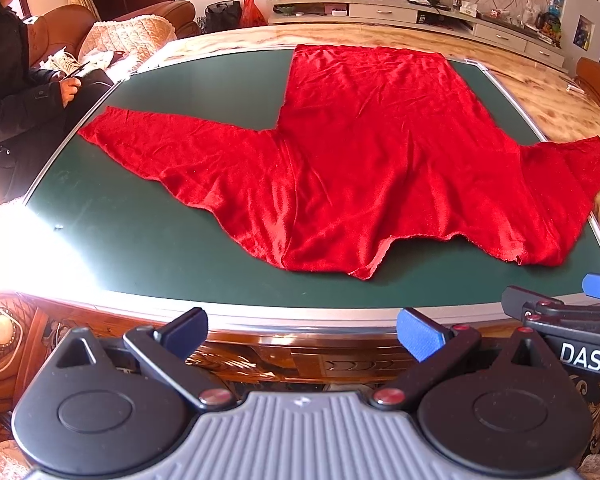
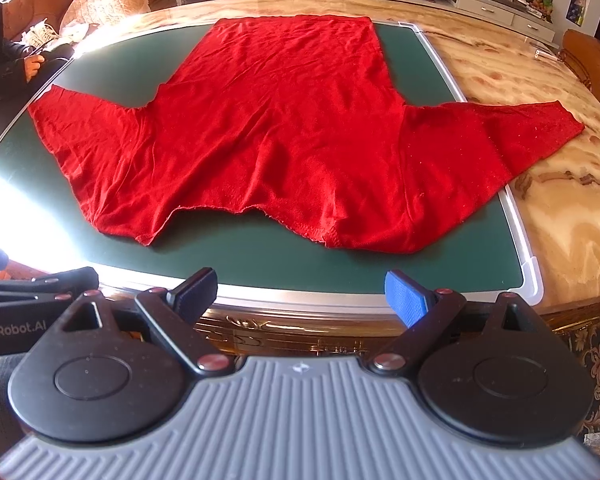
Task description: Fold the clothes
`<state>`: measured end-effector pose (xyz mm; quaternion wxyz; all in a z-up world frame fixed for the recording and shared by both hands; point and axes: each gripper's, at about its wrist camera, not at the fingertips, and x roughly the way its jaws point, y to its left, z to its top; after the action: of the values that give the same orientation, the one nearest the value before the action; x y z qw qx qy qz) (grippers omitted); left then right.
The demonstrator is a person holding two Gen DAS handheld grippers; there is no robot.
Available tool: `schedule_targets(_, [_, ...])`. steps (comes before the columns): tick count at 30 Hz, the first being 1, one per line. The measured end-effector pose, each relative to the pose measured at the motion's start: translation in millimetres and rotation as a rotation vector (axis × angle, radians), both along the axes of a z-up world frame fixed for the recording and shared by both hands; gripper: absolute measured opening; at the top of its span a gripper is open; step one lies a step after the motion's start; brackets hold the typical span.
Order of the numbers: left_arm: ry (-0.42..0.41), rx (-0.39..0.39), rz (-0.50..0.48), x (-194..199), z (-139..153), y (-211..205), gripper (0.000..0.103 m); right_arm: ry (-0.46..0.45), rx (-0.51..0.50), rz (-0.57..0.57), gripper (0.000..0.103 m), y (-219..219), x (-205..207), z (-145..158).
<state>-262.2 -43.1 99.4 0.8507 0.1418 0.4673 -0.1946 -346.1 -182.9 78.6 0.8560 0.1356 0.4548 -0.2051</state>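
We hold both tools back at the near edge of the table, and nothing is gripped. The left gripper (image 1: 302,330) has its fingers spread wide, and so does the right gripper (image 2: 300,294). The red shirt (image 2: 284,132) lies flat across the middle of the frame on the green mat (image 2: 228,256), neckline nearest us, hem toward the top. Its left sleeve (image 1: 172,148) stays on the mat, while the right sleeve (image 2: 500,136) runs off the mat's edge onto the marble table (image 2: 560,208) at the right of the frame. We judge folding has not begun. The risk ahead is pinching only one layer at a shoulder, so the shirt drags and bunches. The thin cloth could also slip free, skewing the fold.
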Motion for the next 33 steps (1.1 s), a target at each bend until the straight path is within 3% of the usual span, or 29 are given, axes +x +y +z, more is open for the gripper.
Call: schedule_targets(33, [0.012, -0.017, -0.01, -1.7, -1.3, 1.9, 0.103, 0.014, -0.003, 0.001, 0.098, 2.7, 0.1, -3.0])
